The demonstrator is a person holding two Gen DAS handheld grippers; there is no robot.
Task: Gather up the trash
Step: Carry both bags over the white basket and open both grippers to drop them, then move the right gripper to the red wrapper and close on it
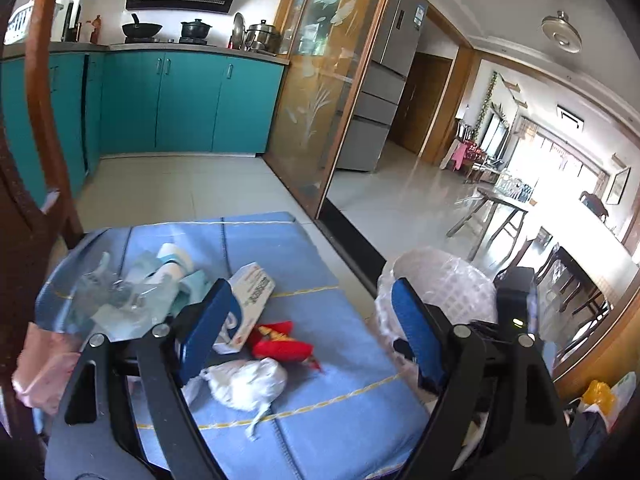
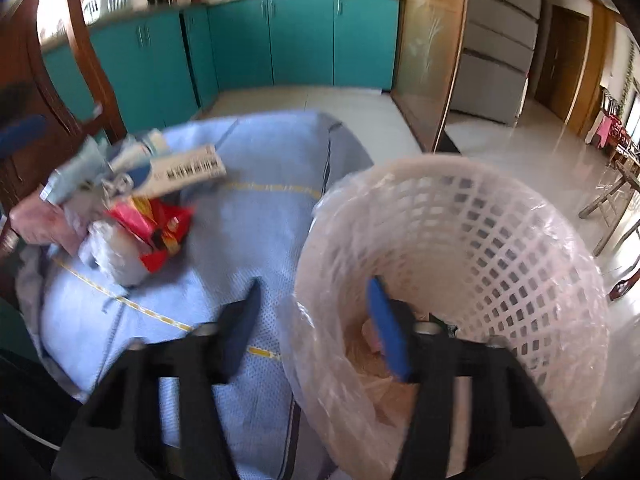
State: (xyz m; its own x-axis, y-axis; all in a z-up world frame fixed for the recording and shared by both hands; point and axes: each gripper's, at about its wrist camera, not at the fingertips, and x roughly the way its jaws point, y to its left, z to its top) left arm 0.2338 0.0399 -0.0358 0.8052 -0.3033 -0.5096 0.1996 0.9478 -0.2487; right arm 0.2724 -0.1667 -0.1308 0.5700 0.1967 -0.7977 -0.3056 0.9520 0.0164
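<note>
Trash lies on a table under a blue cloth [image 1: 344, 360]: a crumpled white bag [image 1: 244, 384], a red snack wrapper [image 1: 280, 344], a white printed box [image 1: 250, 300] and clear and teal packaging [image 1: 132, 300]. My left gripper [image 1: 312, 328] hangs open over the red wrapper and white bag, holding nothing. A white lattice basket [image 2: 500, 216] with a clear liner stands at the table's right edge. My right gripper [image 2: 316, 320] straddles its near rim, one finger inside and one outside, with gaps on both sides. The red wrapper [image 2: 156, 228] and the box [image 2: 188, 170] lie to its left.
A pink bag [image 1: 44, 364] hangs at the table's left edge beside a dark wooden chair back [image 1: 40, 120]. Teal kitchen cabinets [image 1: 180, 100] and a glass sliding door [image 1: 320, 100] stand beyond. Some scraps lie at the basket's bottom [image 2: 370, 334].
</note>
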